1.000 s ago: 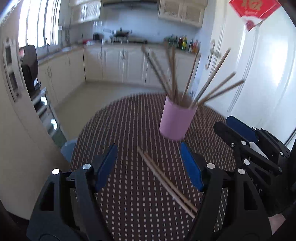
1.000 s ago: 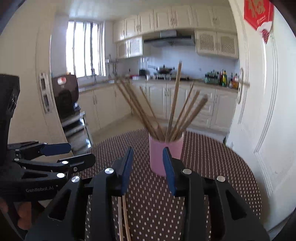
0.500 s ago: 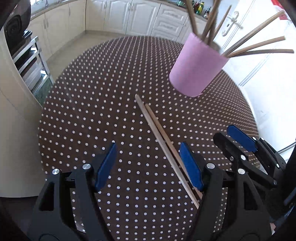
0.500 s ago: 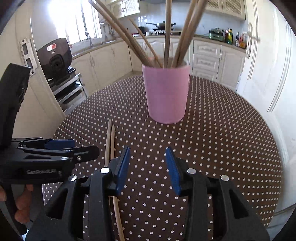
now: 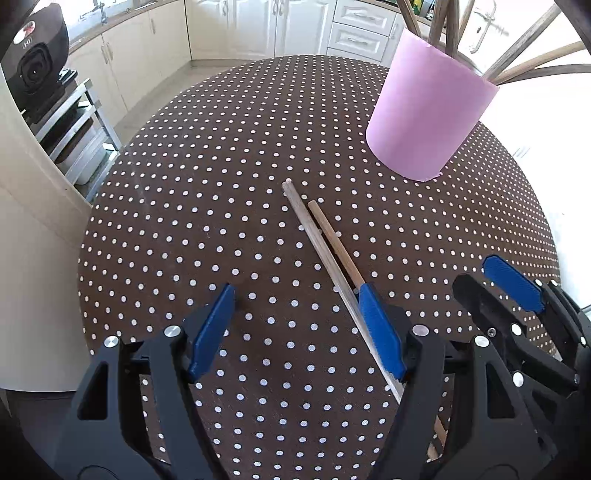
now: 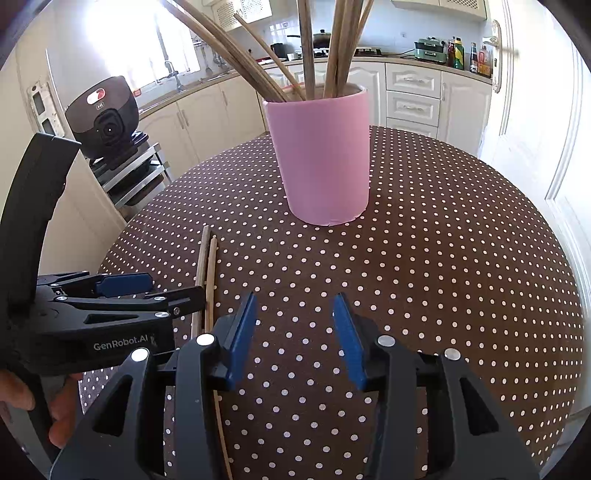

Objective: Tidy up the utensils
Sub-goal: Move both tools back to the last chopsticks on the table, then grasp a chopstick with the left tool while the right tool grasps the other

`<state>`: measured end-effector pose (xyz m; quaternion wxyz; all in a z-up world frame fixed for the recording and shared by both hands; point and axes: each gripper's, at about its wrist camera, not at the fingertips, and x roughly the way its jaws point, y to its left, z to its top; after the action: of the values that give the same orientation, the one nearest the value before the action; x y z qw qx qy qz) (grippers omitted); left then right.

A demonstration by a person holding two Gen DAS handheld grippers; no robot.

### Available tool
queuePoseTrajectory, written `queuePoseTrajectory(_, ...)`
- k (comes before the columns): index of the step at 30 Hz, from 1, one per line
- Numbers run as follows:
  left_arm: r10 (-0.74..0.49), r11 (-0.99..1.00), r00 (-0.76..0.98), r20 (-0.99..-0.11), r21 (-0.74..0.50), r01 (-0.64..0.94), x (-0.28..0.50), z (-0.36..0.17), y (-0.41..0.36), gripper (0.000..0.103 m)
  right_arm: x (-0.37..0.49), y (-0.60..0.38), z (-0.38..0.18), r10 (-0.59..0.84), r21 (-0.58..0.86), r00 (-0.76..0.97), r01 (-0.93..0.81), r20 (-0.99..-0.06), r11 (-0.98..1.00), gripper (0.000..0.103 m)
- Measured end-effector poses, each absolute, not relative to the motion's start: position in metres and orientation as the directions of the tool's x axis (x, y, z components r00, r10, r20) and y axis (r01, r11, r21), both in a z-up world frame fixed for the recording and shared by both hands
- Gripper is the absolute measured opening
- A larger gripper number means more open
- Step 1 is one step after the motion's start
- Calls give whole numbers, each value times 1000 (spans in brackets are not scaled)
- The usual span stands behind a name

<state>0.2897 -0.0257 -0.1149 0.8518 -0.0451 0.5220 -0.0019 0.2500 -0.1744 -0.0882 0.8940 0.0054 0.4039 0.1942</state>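
Two loose wooden chopsticks [image 5: 325, 243] lie side by side on the brown dotted table [image 5: 207, 192]. My left gripper [image 5: 295, 295] hangs open just above them, and its right finger [image 5: 380, 332] covers their middle. A pink cup [image 5: 428, 110] holding several chopsticks [image 5: 535, 62] stands beyond, to the right. In the right wrist view the cup [image 6: 321, 158] is straight ahead and the loose chopsticks [image 6: 207, 266] lie to the left, partly under the left gripper [image 6: 162, 290]. My right gripper [image 6: 294, 301] is opening, with only bare table between its jaws. The left wrist view shows it [image 5: 474, 271] at the right.
A black appliance [image 6: 107, 122] sits on a metal rack left of the table. Kitchen cabinets [image 5: 258, 26] line the far wall and a white door [image 6: 535, 110] stands to the right. A hand [image 6: 14, 398] holds the left gripper. The table's round edge [image 5: 88, 221] is near on the left.
Both grippers have come down toward the table and tipped downward, so the cup and the loose chopsticks look closer. The right gripper's jaws have widened.
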Motion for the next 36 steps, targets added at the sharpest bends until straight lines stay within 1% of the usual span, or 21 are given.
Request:
queuePoseTrajectory(5, -24, 997, 461, -887, -52, -48, 289, -119, -33, 69, 252, -176, -90, 352, 168, 593, -343, -724, 924, 43)
queuePoseTrajectory(7, 8, 999, 460, -888, -15, -47, 289, -119, -41, 64, 253, -175, -90, 355, 172, 587, -345, -727, 923, 43)
queuePoseTrajectory(8, 16, 999, 462, -887, -5, -45, 289, -117, -43, 63, 253, -174, -90, 355, 172, 586, -345, -728, 922, 43)
queuePoseTrajectory(9, 14, 999, 462, -887, -3, -37, 290, -116, -44, 60, 254, -174, -90, 354, 170, 580, -348, -734, 922, 43)
queuePoseTrajectory(12, 7, 1000, 461, -887, -4, -23, 292, -116, -40, 40, 255, -172, -90, 359, 170, 563, -360, -744, 917, 43)
queuePoseTrajectory(13, 5, 1000, 457, -889, -5, -20, 291, -116, -37, 35, 256, -170, -91, 362, 170, 554, -368, -750, 914, 43)
queuePoseTrajectory(19, -18, 1000, 443, -896, -5, 30, 295, -116, -26, 24, 262, -146, -91, 372, 151, 507, -425, -777, 893, 43)
queuePoseTrajectory(23, -37, 997, 434, -900, -4, 77, 302, -118, -17, 21, 269, -129, -94, 386, 165, 461, -450, -799, 878, 43)
queuePoseTrajectory(25, -46, 996, 432, -900, -6, 94, 307, -119, -7, 18, 273, -124, -95, 391, 174, 443, -454, -807, 874, 43)
queuePoseTrajectory(28, -61, 994, 432, -900, -16, 107, 310, -120, 0, 15, 281, -117, -98, 395, 185, 418, -460, -818, 868, 42)
queuePoseTrajectory(33, -80, 992, 432, -898, -28, 125, 314, -122, 10, 13, 289, -105, -97, 393, 175, 396, -484, -830, 858, 35)
queuePoseTrajectory(36, -87, 990, 432, -898, -30, 137, 314, -122, 9, 12, 292, -96, -97, 369, 140, 394, -501, -842, 854, 31)
